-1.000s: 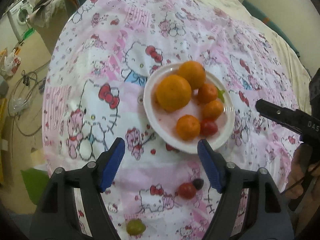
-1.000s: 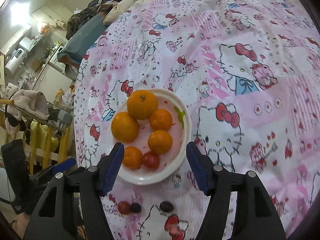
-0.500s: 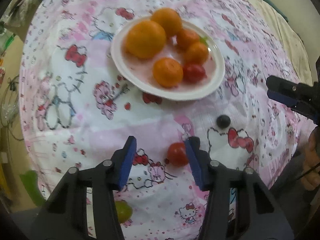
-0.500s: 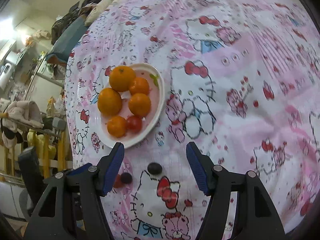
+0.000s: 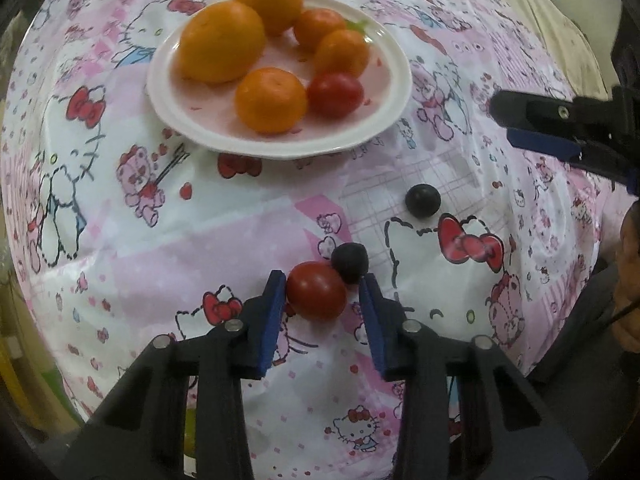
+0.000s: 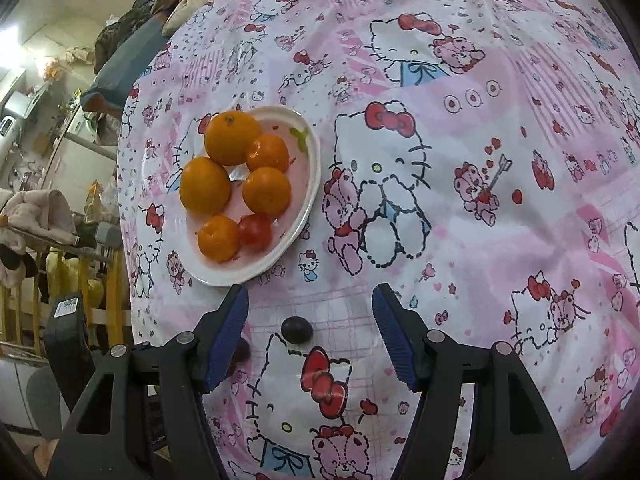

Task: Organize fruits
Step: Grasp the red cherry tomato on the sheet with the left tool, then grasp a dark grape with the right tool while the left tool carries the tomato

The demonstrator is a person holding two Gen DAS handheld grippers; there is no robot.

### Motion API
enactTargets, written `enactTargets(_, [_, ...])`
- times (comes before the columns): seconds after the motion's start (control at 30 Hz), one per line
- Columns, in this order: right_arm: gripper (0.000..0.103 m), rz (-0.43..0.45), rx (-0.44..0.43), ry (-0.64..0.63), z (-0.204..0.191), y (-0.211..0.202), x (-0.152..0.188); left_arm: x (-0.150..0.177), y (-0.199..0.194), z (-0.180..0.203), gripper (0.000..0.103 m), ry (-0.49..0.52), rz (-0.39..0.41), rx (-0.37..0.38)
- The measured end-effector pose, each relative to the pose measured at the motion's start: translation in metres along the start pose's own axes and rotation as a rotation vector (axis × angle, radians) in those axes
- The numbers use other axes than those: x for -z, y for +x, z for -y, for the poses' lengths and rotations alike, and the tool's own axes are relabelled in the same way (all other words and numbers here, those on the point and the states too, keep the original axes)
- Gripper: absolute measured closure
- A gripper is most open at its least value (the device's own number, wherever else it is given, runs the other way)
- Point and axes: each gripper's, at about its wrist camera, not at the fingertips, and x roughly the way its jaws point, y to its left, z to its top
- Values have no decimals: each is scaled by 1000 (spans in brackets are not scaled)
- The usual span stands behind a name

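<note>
Your left gripper [image 5: 322, 300] stands spread around the cherry tomato [image 5: 316, 296], so pinch gently, clear of the dark grape [image 5: 350, 262] touching it at the right fingertip, while your right gripper [image 6: 310, 320] waits spread.

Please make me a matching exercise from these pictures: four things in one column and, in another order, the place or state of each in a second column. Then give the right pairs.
Things
1. loose red tomato
2. large orange
3. right tool
4. lone dark berry

Places or states
A. on the white plate
B. open above the cloth, holding nothing
C. between the fingers of the left tool
D. alone on the cloth, beside a red bow

Pairs: 1-C, 2-A, 3-B, 4-D
</note>
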Motion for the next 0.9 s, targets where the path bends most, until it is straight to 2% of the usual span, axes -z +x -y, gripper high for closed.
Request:
enactTargets(0.17, [36, 0, 3, -20, -5, 2, 0, -3, 2, -1, 76, 6, -5, -7])
enactTargets(0.3, [36, -13, 10, -25, -5, 6, 1, 0, -10, -10, 76, -34, 5, 16])
enactTargets(0.43, [36, -33, 27, -32, -6, 13, 3, -1, -34, -23, 76, -107, 59, 35])
enactTargets(0.57, [36, -79, -24, -6, -8, 24, 7, -2, -57, -35, 76, -173, 139, 38])
enactTargets(0.63, [36, -106, -21, -27, -13, 31, 12, -4, -66, -41, 76, -201, 176, 24])
enactTargets(0.7, [38, -128, 1, -41, -16, 39, 15, -7, -70, -47, 76, -228, 199, 13])
enactTargets(0.77, [51, -147, 17, -49, -16, 46, 16, -8, -73, -50, 76, -247, 209, 13])
enactTargets(0.83, [56, -168, 40, -60, -17, 55, 19, -10, -74, -52, 76, -259, 218, 4])
enactTargets(0.9, [56, -180, 66, -82, -20, 61, 21, -12, -75, -54, 76, -267, 221, -4])
